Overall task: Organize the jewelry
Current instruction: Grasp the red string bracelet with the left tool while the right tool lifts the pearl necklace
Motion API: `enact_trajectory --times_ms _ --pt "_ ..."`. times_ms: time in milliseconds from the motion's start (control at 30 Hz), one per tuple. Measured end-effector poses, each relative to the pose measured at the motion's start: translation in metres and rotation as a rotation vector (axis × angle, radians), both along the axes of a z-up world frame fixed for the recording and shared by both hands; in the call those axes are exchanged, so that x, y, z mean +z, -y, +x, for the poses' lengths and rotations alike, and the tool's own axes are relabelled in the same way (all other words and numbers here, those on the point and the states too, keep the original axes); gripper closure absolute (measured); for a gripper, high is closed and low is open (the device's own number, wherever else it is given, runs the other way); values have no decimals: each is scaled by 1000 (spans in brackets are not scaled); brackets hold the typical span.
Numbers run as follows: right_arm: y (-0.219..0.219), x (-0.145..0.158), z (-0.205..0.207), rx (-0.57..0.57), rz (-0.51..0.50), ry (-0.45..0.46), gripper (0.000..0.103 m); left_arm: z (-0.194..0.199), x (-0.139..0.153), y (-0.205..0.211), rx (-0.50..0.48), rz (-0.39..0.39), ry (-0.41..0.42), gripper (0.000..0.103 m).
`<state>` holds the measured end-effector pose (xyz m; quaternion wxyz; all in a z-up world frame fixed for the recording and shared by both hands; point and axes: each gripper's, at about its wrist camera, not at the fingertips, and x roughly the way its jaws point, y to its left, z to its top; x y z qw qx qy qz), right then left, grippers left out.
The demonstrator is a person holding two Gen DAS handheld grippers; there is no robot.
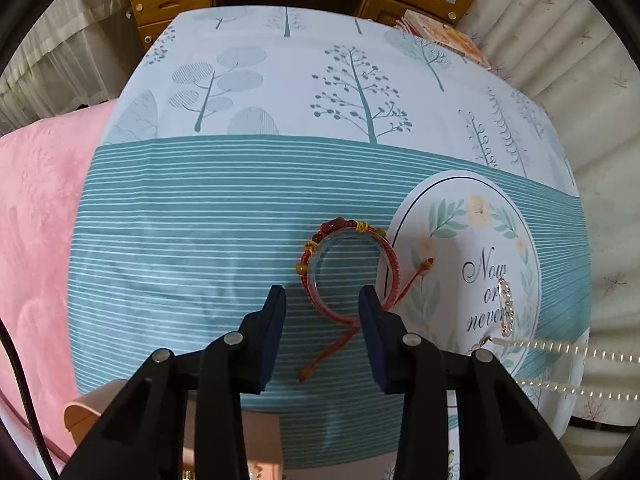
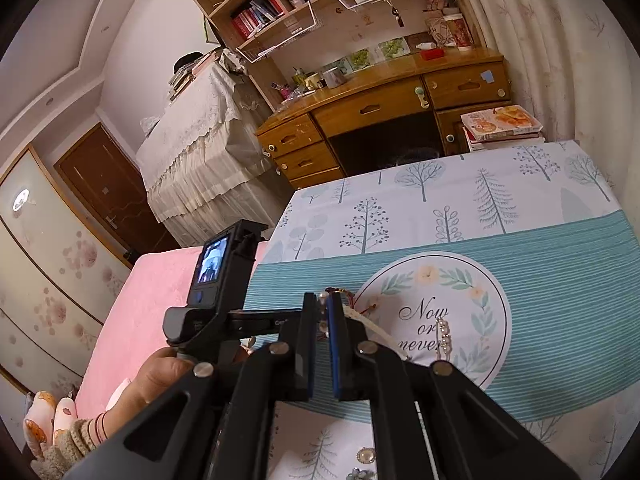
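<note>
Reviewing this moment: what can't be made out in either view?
- Left wrist view: pearl strand runs off the right edge.
- Left wrist view: near rim of the red bracelet hidden behind the left claw.
- Right wrist view: brooches half hidden by the right claw.

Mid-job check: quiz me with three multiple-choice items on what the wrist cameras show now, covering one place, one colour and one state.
1. Where does the braided bracelet lie?
A. In the middle of the round mat
B. On the pink blanket
C. On the striped cloth, beside the round mat

2. What colour is the bracelet's cord?
A. Red
B. Blue
C. White

3. How do the fingers of the right gripper stand?
A. Wide open and empty
B. Shut on the pearl strand
C. Shut on the silver chain

Answers:
1 C, its ring rests on the teal stripes at the mat's edge.
2 A, the braid and its loose tails are red.
3 B, pearls show in the narrow gap between them.
</note>
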<state>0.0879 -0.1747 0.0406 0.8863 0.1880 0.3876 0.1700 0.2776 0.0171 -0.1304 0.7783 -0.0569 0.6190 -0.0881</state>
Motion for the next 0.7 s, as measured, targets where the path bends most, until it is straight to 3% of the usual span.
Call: enact_trajectory --times_ms 33,167,267,467,700 --pt "1 -1 1 0 4 -2 98 1 -2 1 2 2 -4 70" --pt "4 -5 2 4 17 -12 98 4 -5 8 2 47 2 92" --pt "6 -7 2 2 27 -17 98 9 -7 10 12 48 2 100" --pt "6 0 -5 3 32 6 98 -5 5 8 13 -10 30 100" --pt "-7 31 -22 21 32 82 98 -52 68 -16 13 -78 160 100"
